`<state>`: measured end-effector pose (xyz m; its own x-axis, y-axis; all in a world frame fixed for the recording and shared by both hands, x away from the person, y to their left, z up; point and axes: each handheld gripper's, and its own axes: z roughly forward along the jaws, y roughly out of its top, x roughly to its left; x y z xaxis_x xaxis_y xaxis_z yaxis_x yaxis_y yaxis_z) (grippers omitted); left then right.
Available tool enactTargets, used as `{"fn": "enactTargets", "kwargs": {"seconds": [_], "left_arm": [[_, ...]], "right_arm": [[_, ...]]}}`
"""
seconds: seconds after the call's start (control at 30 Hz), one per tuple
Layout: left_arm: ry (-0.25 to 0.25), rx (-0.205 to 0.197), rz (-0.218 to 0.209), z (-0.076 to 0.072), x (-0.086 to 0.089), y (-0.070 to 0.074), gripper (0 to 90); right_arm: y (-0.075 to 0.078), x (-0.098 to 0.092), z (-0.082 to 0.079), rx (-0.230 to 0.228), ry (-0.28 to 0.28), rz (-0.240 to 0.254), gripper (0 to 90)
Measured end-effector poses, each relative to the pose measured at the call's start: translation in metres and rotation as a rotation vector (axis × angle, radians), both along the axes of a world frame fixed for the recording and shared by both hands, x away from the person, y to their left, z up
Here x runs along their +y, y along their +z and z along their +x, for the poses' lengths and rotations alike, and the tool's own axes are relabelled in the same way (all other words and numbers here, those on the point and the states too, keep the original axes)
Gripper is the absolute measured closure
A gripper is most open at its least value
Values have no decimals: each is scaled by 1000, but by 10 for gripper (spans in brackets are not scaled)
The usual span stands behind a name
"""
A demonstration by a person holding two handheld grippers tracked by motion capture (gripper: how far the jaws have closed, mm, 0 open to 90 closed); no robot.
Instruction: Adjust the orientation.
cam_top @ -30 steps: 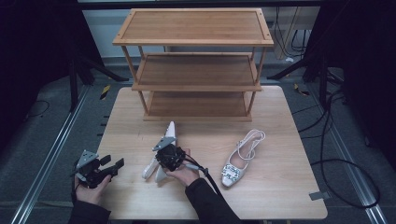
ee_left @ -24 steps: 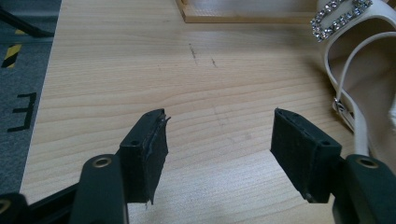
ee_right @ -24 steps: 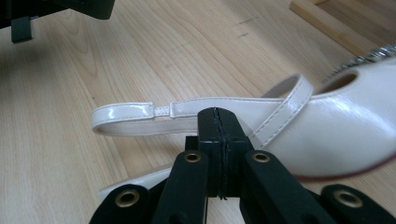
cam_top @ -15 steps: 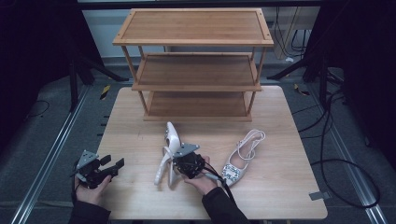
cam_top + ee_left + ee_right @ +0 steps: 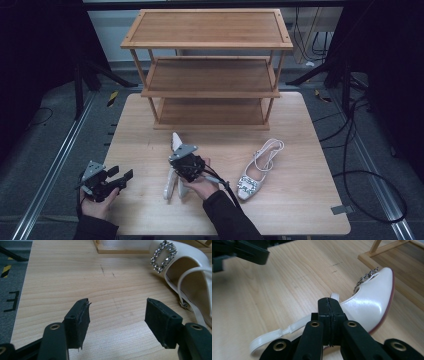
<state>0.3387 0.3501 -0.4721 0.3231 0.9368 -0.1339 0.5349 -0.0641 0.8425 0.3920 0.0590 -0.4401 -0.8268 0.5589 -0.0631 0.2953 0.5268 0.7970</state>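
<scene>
A: Right gripper (image 5: 176, 150) clenched on the white shoe (image 5: 172, 175), pads pressed together over an edge or strap at its side. Left gripper (image 5: 120, 177) released, jaws apart, nothing between them.

B: Location of held shoe?

A: Mid-table, slightly toward the near edge, toe pointing at the rack (image 5: 210, 70). Tipped on its side, red sole edge showing in the right gripper view. Contact with the wood not confirmable.

B: Left gripper?

A: Near-left corner of the table (image 5: 300, 200), close to the left edge. Well apart from the held shoe.

B: Counts?

A: Two shoes: one gripped, second shoe (image 5: 257, 170) lying flat right of centre, rhinestone buckle near the toe, heel toward the rack. One three-tier wooden rack at the far edge. Two grippers.

B: Free room?

A: Bare wood between left gripper and held shoe. Open strip along the right edge past the second shoe. Clear band along the near edge on the right side. Gap between held shoe's toe and the rack's bottom shelf short but open. All three shelves bare.
</scene>
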Motion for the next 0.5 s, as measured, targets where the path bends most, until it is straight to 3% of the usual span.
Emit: {"fn": "enactTargets", "kwargs": {"seconds": [0.17,0.2,0.33,0.4,0.43,0.5], "left_arm": [[1,1,-4,0,1,0,352],[0,1,-1,0,1,0,352],[0,5,1,0,1,-1,353],[-1,1,4,0,0,0,353],[-2,1,7,0,0,0,354],[-3,2,8,0,-1,0,355]], "right_arm": [[-6,9,10,7,-17,-37,897],[-8,8,10,-2,-27,-64,897],[-22,-5,10,41,-40,-102,900],[-25,-12,10,50,-51,-96,900],[-23,-18,11,55,-55,-63,900],[-20,-19,11,51,-54,-42,900]]}}
